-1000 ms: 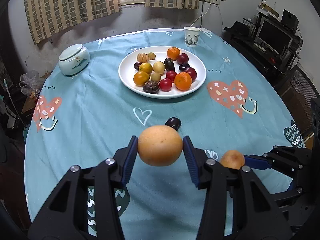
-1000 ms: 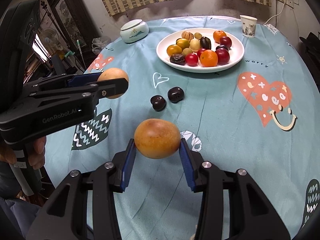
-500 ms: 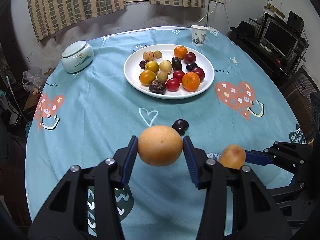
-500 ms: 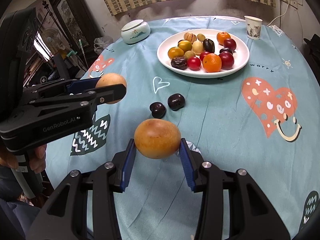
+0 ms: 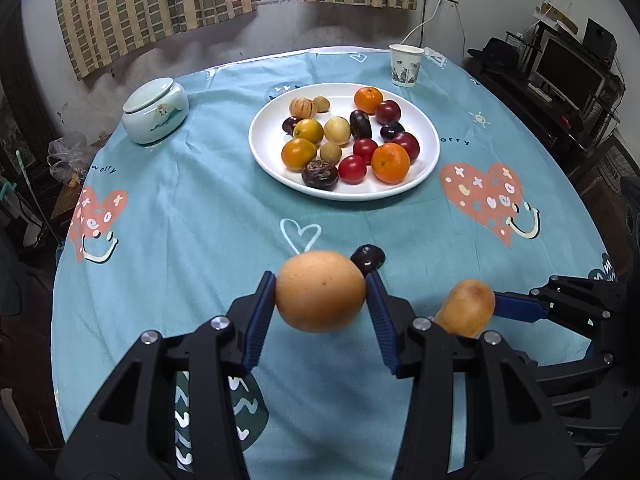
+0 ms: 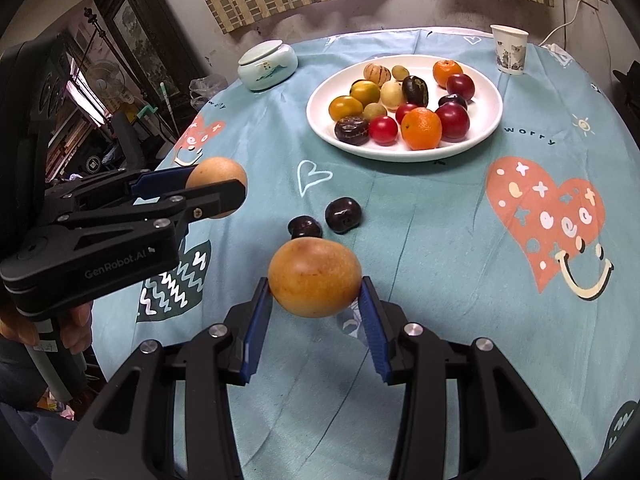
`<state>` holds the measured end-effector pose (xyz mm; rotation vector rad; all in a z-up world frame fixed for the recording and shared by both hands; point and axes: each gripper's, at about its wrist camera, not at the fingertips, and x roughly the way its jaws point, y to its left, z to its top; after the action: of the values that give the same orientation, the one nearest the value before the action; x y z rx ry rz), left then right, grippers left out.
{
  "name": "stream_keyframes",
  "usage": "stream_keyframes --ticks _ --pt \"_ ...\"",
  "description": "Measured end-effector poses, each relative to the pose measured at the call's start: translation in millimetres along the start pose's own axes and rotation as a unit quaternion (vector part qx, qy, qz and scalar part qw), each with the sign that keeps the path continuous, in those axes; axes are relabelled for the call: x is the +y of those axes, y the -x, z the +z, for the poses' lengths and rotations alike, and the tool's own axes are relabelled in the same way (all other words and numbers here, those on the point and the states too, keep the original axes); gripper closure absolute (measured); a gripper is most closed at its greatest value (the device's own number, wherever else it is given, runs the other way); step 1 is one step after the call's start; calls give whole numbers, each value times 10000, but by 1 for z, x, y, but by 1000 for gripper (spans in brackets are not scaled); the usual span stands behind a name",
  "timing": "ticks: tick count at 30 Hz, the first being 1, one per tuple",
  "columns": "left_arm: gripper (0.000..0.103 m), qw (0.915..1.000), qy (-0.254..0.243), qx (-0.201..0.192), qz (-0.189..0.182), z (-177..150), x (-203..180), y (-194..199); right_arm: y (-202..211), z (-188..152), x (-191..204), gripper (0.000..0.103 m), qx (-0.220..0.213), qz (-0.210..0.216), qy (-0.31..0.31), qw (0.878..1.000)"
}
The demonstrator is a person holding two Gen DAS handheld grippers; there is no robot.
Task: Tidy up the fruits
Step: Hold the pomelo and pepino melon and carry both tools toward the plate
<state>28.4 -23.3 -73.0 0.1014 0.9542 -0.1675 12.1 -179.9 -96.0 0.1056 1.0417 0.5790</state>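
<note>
My left gripper [image 5: 320, 297] is shut on a round tan-orange fruit [image 5: 320, 297], held above the blue tablecloth. My right gripper [image 6: 315, 285] is shut on a second orange fruit [image 6: 315, 278] of the same kind. Each gripper shows in the other's view: the right gripper's fruit [image 5: 466, 307] at the lower right, the left gripper's fruit [image 6: 216, 178] at the left. Two dark plums [image 6: 343, 215] [image 6: 305, 227] lie on the cloth just beyond the held fruits. A white plate [image 5: 424, 120] [image 6: 490, 96] farther back holds several oranges, plums and small fruits.
A pale lidded ceramic jar [image 5: 155, 111] stands at the back left and a paper cup [image 5: 405, 65] at the back right. A hand [image 6: 76, 326] holds the left gripper's handle. Shelves with a monitor [image 5: 568, 68] stand beyond the table's right edge.
Both grippers have edged forward toward the plate with their fruits still clamped. The plate and the dark plums sit nearer in both views.
</note>
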Motion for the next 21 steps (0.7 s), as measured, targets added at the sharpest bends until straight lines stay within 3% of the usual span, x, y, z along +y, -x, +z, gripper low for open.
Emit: stream_keyframes --ticks 13,21 --pt "56 9998 35 -194 15 35 0 -3 18 54 -28 59 -544 -62 38 9985" --pt "56 10000 44 29 -11 28 -1 -19 -12 35 -37 59 -73 54 -133 9999"
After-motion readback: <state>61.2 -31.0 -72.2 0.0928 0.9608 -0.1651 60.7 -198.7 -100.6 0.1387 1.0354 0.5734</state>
